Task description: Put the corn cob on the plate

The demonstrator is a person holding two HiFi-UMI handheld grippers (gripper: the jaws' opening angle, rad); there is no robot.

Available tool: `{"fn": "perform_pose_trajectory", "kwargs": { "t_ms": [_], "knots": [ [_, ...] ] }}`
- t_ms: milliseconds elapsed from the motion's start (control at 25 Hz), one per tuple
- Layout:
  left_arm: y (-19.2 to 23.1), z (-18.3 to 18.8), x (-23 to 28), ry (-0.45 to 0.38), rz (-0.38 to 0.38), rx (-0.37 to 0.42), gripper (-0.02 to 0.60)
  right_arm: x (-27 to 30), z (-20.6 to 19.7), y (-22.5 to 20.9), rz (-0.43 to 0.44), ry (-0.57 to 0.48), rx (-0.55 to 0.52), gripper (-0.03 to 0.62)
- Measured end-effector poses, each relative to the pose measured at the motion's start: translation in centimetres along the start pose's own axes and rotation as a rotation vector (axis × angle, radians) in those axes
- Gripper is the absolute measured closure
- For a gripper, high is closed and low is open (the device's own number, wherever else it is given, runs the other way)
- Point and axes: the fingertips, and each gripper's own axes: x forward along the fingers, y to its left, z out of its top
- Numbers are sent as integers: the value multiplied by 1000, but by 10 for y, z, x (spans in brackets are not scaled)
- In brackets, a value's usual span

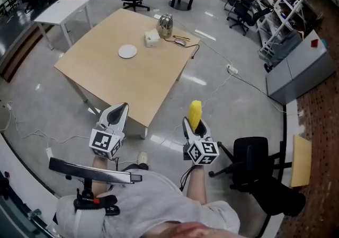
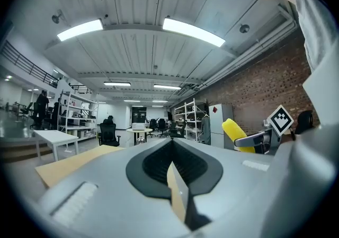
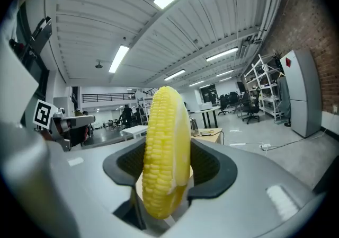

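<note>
A yellow corn cob point(image 1: 195, 113) stands upright in my right gripper point(image 1: 192, 127), which is shut on it; the right gripper view shows the corn cob point(image 3: 165, 149) filling the space between the jaws. Both grippers hang over the floor, short of the wooden table point(image 1: 106, 67). A small white plate point(image 1: 127, 51) lies on the table's far half. My left gripper point(image 1: 117, 115) is shut and holds nothing, its jaws pressed together in the left gripper view point(image 2: 175, 178). That view also catches the corn cob point(image 2: 235, 133) at the right.
A metal kettle point(image 1: 165, 25), a white box point(image 1: 152, 37) and a cable point(image 1: 183, 46) sit at the table's far corner. A black office chair point(image 1: 254, 165) stands on the floor to my right. A white table point(image 1: 61, 11) is at the far left.
</note>
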Motion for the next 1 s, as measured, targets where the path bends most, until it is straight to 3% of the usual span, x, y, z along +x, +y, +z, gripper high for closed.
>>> {"fn": "perform_pose_trajectory", "kwargs": {
  "t_ms": [400, 1000],
  "knots": [
    [57, -7, 41, -18, 24, -19, 561, 72, 13, 0, 15, 11, -7, 350],
    [125, -15, 47, -12, 134, -13, 561, 152, 15, 27, 104, 39, -22, 350]
  ]
}}
